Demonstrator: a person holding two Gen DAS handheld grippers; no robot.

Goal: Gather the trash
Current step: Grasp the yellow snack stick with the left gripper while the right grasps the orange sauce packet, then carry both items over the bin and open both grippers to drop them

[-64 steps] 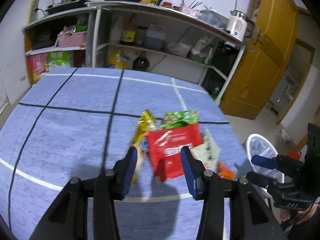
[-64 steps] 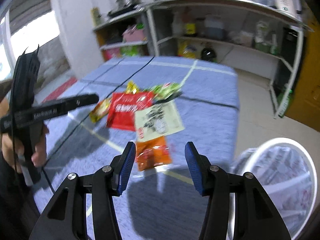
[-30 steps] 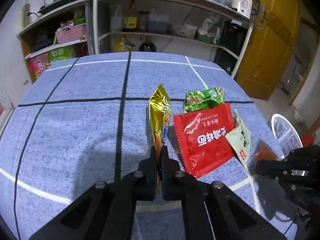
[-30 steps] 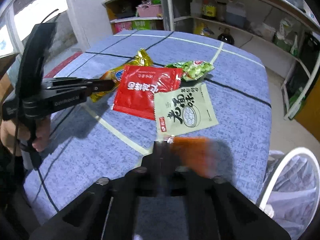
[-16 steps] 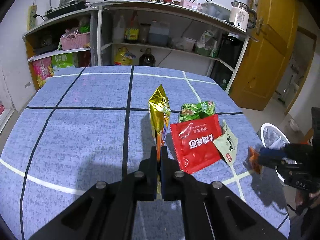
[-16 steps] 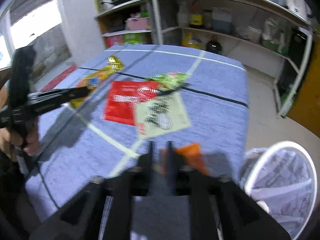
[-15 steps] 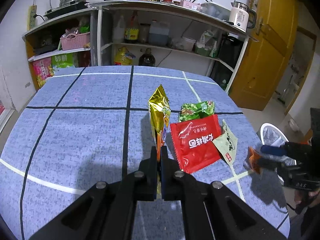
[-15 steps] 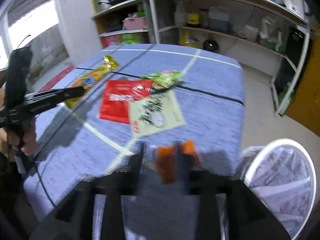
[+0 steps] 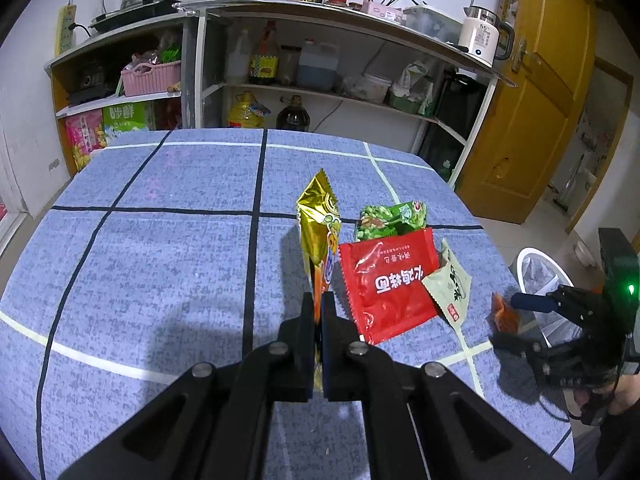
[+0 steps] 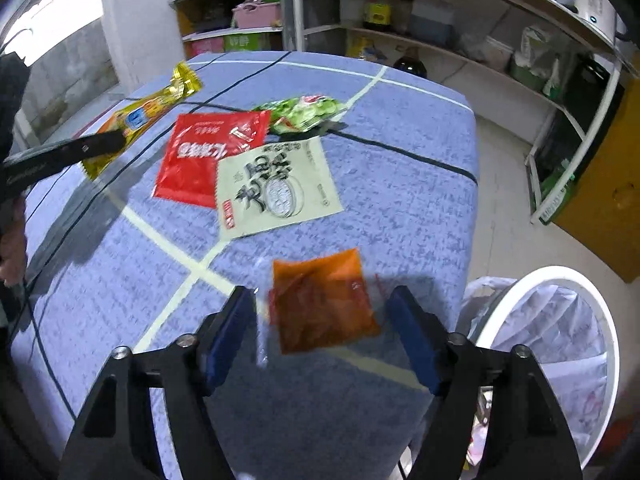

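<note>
Gold foil catches the light first: the gold wrapper point(image 9: 319, 232) stands almost on end above the blue checked tablecloth point(image 9: 160, 272), its lower end pinched flat between the tight-shut jaws of the left gripper point(image 9: 318, 308). At about two o'clock from that grip lies the red sachet point(image 9: 390, 284), flat on the cloth, with the green snack bag point(image 9: 390, 220) behind it at twelve o'clock and overlapping its far edge. The pale green sachet point(image 10: 276, 186) sits at the red one's four o'clock, one corner lapping over it. Further right, near the table's edge, the orange sachet point(image 10: 324, 300) shows blurred between the blue pads of the right gripper point(image 10: 324, 324); those jaws stand wide and are just drawing closer, and neither pad touches the packet, which looks to be loose, though I cannot tell whether it lies on the cloth or is in the air. At three o'clock from it, off the table and lower down, stands the white bin point(image 10: 552, 360) with its plastic liner. Behind everything runs a metal shelf point(image 9: 320, 12) loaded with bottles, a pan and a kettle.
</note>
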